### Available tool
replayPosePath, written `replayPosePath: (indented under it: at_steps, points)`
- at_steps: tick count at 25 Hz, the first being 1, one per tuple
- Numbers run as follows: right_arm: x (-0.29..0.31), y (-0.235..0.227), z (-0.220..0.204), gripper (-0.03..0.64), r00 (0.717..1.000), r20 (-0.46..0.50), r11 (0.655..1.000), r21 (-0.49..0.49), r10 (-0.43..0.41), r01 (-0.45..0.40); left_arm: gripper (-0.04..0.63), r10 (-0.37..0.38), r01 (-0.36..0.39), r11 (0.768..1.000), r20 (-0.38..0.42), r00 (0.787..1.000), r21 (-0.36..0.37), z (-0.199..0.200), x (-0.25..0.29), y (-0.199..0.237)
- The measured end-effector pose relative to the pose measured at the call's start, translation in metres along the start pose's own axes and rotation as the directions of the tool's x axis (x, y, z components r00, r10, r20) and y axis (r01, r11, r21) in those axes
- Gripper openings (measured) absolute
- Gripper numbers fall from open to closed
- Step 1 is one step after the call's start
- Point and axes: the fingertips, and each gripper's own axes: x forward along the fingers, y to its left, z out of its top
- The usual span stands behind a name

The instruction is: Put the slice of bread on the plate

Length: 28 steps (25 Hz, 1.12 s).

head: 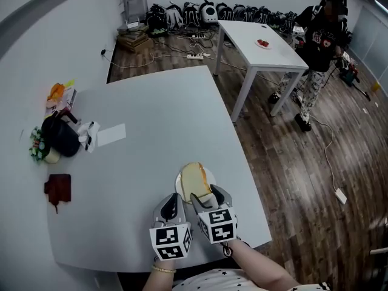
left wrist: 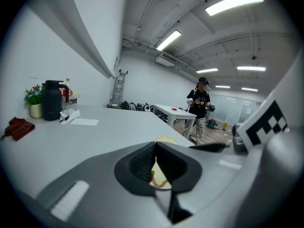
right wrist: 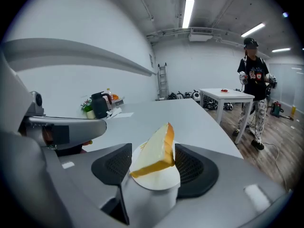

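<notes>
Grey counter [head: 151, 114] fills most of the room's near side. At its front edge the white plate [head: 179, 182] is half hidden behind the right gripper [head: 209, 196]. The left gripper's own view shows only a yellow sliver of it past that gripper's jaws. On the plate stands the slice of bread [right wrist: 154, 153], tilted, its lower edge on the plate. It leans towards one pad of the right gripper; whether it touches is unclear. That gripper's jaws are spread wide on either side. The left gripper [head: 170, 206] sits just beside, jaws pressed together and empty.
</notes>
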Motion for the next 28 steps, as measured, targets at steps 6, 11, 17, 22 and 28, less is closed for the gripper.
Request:
replayPosePath:
  at_steps: [6, 11, 17, 22, 28]
  points:
    - [-0.02, 0.001, 0.006, 0.261, 0.999, 0.044, 1.0, -0.023, -0.008, 0.009, 0.008, -0.016, 0.016, 1.0, 0.012, 1.0, 0.007, 0.002, -0.006, -0.008]
    - [-0.041, 0.003, 0.011, 0.109, 0.997, 0.078, 1.0, 0.001, 0.014, -0.014, 0.008, -0.025, 0.024, 1.0, 0.021, 0.999, 0.013, 0.004, -0.013, -0.017]
    - [-0.061, 0.013, 0.021, -0.002, 0.991, 0.125, 0.998, 0.029, 0.057, -0.061, 0.008, -0.035, 0.035, 0.999, 0.03, 0.999, 0.016, 0.006, -0.02, -0.022]
    - [-0.069, 0.017, 0.025, -0.002, 0.988, 0.145, 0.999, 0.01, 0.046, -0.048, 0.008, -0.037, 0.037, 0.999, 0.035, 0.999, 0.001, 0.008, -0.025, -0.022]
    - [-0.076, 0.02, 0.028, -0.002, 0.986, 0.16, 0.999, 0.0, 0.047, -0.048, 0.008, -0.041, 0.041, 0.999, 0.039, 0.998, 0.005, 0.01, -0.029, -0.025]
